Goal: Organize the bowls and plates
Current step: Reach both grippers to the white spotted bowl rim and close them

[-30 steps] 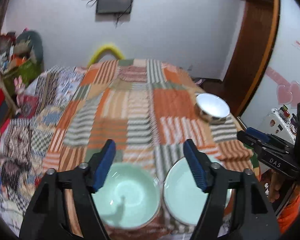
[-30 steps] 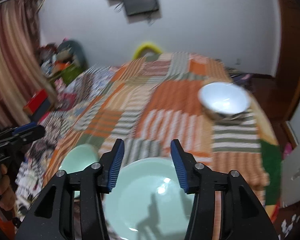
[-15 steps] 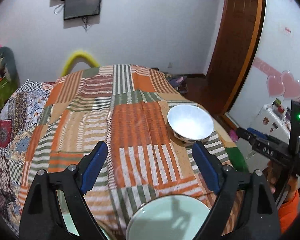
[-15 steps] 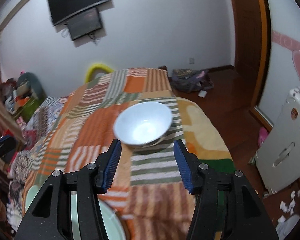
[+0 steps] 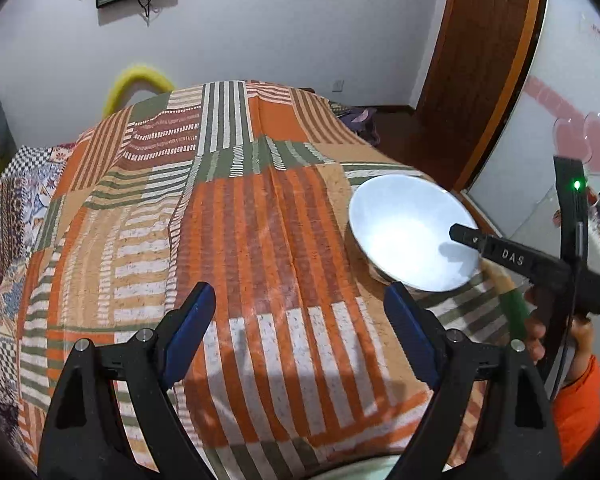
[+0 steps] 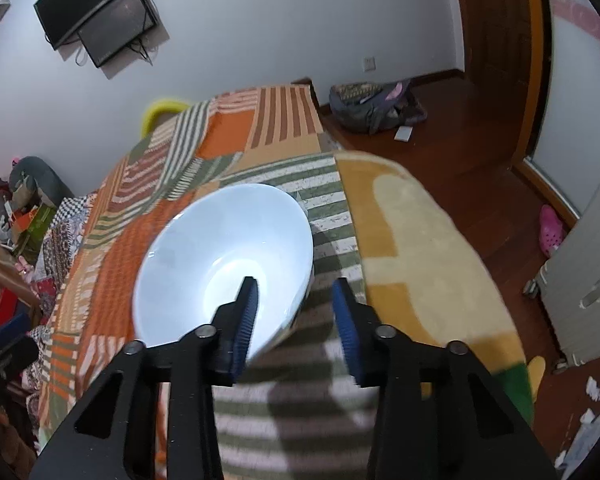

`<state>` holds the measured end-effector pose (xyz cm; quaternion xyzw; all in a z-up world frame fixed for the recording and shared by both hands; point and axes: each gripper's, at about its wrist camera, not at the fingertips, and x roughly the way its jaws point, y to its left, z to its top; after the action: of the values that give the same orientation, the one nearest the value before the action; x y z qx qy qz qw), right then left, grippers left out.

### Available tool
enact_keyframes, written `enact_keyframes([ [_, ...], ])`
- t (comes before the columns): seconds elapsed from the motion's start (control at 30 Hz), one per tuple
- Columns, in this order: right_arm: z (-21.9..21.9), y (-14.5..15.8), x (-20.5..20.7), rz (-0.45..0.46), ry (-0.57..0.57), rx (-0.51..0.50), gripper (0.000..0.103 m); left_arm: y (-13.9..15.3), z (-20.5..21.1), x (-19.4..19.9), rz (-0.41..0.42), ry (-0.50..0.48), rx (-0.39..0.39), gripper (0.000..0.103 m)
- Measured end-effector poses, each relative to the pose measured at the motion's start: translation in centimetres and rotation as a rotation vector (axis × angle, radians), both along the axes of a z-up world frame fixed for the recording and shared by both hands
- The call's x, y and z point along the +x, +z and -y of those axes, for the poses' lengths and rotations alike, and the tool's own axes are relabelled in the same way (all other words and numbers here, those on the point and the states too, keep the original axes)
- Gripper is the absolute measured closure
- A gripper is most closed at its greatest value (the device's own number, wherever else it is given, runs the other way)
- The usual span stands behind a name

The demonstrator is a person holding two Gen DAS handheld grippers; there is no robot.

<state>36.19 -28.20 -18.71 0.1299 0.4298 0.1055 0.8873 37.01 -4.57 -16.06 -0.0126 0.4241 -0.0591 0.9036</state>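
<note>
Slippage is the main risk: the right gripper [image 6: 294, 312] is closing with the near rim of the white bowl [image 6: 220, 256] between its jaws, one blue pad inside the bowl and the other outside its wall, and the pads do not yet seem to press on it, though motion blur makes that hard to judge. A smooth, glossy wall pinched on one side only could slide out or tip the bowl once it is lifted, and the soft striped blanket [image 5: 260, 240] beneath gives it little steady footing. A pinch that lands too shallow on the rim could also nudge the bowl toward the blanket's edge, which lies near it, with the wooden floor [image 6: 460, 152] below. The bowl is round, deep and plain white inside, with a bright sheen at its bottom; it sits upright on the blanket's right side. The left gripper [image 5: 300, 332] hangs wide open over bare blanket with nothing between its jaws, well apart from the bowl, so it offers no support.
</note>
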Motion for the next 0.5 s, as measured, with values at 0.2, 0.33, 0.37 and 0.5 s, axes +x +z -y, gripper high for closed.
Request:
enact_keyframes([
  [0.2,0.2,-1.1,0.8,-0.029,0.027,0.024,0.089,-1.6,0.5,1.9,-0.028,-0.008,0.001,0.016],
  [0.33,0.1,-0.9,0.3,-0.025,0.048,0.02,0.089,-2.6,0.4,3.0,-0.074,-0.005,-0.036,0.017],
  [0.37,-0.1,-0.9,0.1,-0.024,0.057,0.017,0.089,-2.8,0.4,3.2,-0.084,-0.002,-0.048,0.017],
  [0.5,-1.2,-0.6,-1.3,-0.021,0.125,0.011,0.089,-3.6,0.2,3.5,-0.106,-0.001,-0.085,0.021],
])
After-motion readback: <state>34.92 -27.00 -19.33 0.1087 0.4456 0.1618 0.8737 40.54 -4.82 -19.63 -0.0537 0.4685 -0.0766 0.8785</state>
